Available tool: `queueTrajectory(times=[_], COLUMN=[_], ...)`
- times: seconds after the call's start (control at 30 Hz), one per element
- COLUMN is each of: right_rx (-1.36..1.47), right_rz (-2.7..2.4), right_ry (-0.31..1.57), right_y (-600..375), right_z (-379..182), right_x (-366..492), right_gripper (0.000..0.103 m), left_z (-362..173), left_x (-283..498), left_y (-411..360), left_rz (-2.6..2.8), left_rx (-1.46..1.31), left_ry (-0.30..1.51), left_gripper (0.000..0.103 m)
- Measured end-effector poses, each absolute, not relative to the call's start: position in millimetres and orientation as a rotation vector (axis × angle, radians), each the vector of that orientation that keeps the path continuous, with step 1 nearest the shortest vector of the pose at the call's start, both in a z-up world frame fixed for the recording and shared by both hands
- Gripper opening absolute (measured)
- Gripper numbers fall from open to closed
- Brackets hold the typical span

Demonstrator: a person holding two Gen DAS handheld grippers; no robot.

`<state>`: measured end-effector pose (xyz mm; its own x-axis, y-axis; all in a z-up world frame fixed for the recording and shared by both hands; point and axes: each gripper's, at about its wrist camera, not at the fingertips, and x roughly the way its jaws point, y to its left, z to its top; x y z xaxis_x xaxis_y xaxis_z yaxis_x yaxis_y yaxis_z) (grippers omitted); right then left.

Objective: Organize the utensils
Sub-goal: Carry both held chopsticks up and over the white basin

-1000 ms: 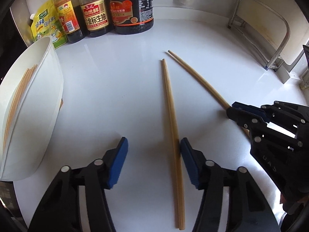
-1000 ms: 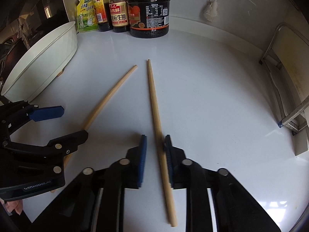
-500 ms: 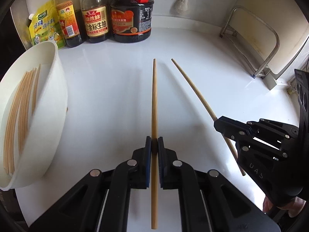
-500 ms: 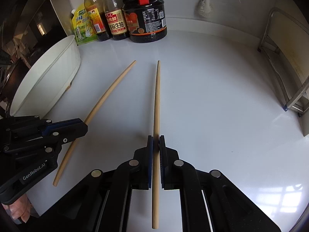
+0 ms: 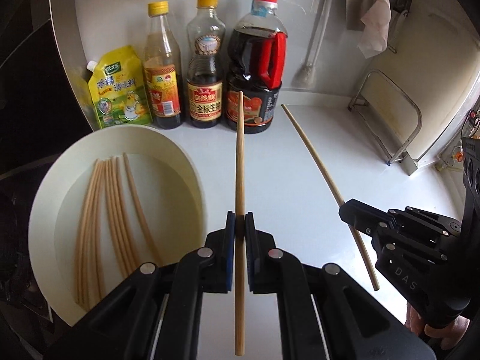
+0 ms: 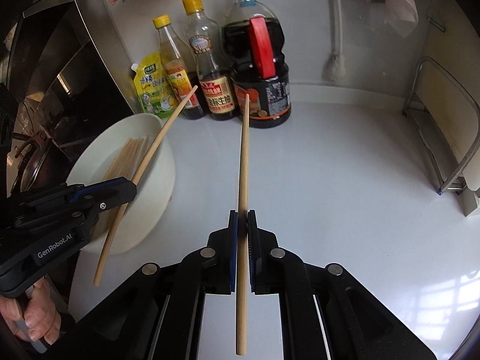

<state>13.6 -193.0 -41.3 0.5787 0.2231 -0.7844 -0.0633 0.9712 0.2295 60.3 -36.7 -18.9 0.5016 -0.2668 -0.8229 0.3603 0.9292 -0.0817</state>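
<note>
Left chopstick: pale bamboo, straight, clamped in my left tongs, raised off the counter.
Right chopstick: same kind, pinched in my right tongs, also aloft.
White bowl: held several more chopsticks, lying side by side.

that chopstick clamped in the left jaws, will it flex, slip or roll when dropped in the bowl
The chopstick likely stays stiff: it runs straight past both sides of the left gripper without sagging. Held near its middle by narrow pads, it may pivot if knocked. Thin and apparently round, it could roll once released, though the white bowl should contain it beside the chopsticks already inside.
</note>
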Motion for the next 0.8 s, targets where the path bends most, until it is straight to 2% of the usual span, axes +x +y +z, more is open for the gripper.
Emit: queueTrajectory(times=[0.37,0.8], right_rx=[0.16,0.125], right_rz=[0.249,0.339], right_ry=[0.919,0.966], right_y=[-106,-32], right_z=[-17,-30], right_x=[50,81], right_gripper=[0.006,0.006], left_z=[3,-15], left_x=[89,106], left_y=[54,115], left_rz=[-0.292,-0.219], left_rx=[0.089,0.078], left_ry=[0.923,0.954], left_gripper=[0.007,0.008])
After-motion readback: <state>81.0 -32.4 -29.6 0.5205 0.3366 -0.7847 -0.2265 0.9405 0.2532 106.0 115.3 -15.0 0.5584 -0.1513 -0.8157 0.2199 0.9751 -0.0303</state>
